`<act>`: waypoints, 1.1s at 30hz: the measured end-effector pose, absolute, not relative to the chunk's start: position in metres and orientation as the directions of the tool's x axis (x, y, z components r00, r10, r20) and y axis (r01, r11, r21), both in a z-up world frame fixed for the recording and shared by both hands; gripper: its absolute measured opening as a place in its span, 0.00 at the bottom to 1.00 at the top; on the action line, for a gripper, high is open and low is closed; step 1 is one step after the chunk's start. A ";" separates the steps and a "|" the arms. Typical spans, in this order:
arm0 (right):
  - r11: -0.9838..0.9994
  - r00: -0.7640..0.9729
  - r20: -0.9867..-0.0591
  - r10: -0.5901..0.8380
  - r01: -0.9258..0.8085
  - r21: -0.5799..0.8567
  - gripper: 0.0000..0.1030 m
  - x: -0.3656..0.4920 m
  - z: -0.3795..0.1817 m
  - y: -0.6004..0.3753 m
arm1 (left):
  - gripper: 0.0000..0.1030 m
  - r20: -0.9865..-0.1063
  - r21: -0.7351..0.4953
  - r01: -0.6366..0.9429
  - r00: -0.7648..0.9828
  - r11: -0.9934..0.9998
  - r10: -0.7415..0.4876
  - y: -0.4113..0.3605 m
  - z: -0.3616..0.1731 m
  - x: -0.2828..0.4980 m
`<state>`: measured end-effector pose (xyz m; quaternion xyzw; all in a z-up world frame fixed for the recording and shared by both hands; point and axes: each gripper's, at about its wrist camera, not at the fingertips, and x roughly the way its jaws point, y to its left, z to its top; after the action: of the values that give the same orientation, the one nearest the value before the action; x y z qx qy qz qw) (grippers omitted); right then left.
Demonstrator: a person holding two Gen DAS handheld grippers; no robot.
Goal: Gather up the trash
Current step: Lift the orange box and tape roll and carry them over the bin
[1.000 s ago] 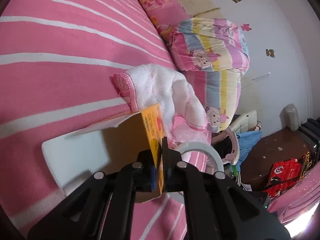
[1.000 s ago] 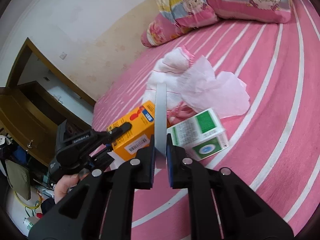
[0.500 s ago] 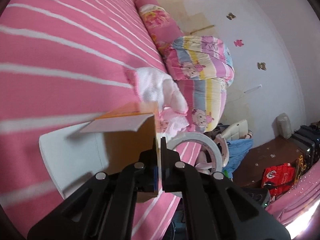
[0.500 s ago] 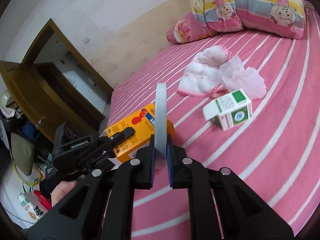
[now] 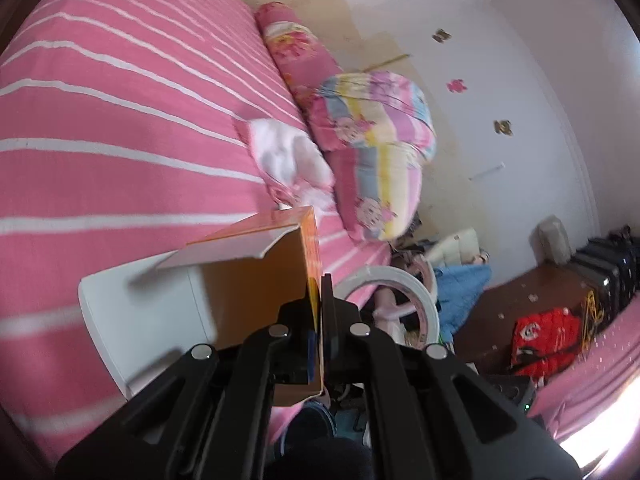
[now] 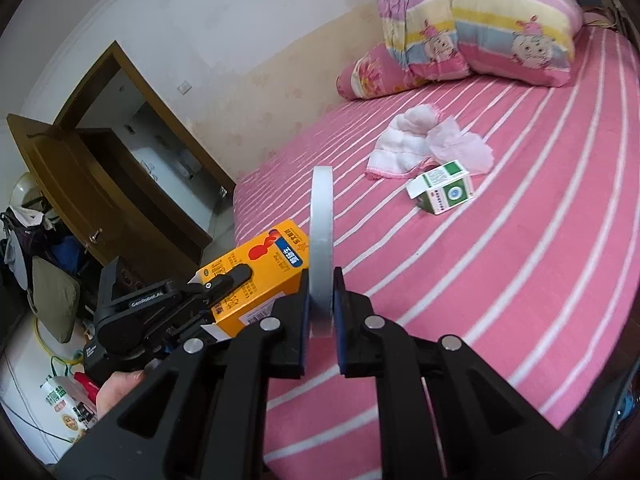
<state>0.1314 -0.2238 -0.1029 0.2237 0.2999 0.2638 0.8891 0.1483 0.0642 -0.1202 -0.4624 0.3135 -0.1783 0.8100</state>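
Two pieces of trash are already in your grippers, one each. Through the left wrist camera, your left gripper (image 5: 320,320) is pinching one side wall of the open orange cardboard box (image 5: 260,280), jaws nearly closed on the thin card, with the white inner flap (image 5: 224,252) hanging open over the pink striped bed (image 5: 120,120). Gripping the wall rather than the whole body probably suits a box wider than the jaws. To the right of the box, the white roll of tape (image 5: 404,288) is showing edge-on below the bed's side, and a white cloth with pink trim (image 5: 280,152) is lying further up the bed, beside the striped cartoon pillows (image 5: 376,140).

Through the right wrist camera, your right gripper (image 6: 321,300) is clamping that roll of tape (image 6: 322,240) across its width, jaws narrow, the ring standing upright so it cannot roll out. The orange box (image 6: 260,276) and the left gripper (image 6: 224,284) are sitting just left of it, off the bed's near corner. One more piece, a green and white carton (image 6: 444,192), is lying on its side well ahead on the bed, just beside the white cloth (image 6: 400,144) and a crumpled pink tissue (image 6: 460,146). You are likely carrying this load off before going after it.
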 end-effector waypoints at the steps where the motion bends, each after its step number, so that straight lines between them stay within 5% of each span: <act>1: 0.762 0.691 -0.405 0.598 -0.334 0.555 0.10 0.121 -0.097 -0.230 | 0.02 -0.336 -0.861 0.013 0.737 0.509 -0.587 0.058 -0.114 0.143; 16: 0.809 0.814 -0.342 0.470 -0.242 0.535 0.10 0.052 -0.070 -0.336 | 0.02 -0.304 -0.835 0.178 0.638 0.520 -0.707 -0.057 -0.063 0.121; 33: 0.843 0.862 -0.469 0.193 0.099 0.529 0.10 -0.022 -0.135 -0.504 | 0.02 -0.455 -0.809 0.250 0.306 0.532 -0.836 -0.262 -0.126 0.132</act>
<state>-0.0218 -0.5040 -0.1347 0.2794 0.2617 0.0255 0.9235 0.1321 -0.2622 -0.1261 -0.3170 0.4621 -0.3654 0.7432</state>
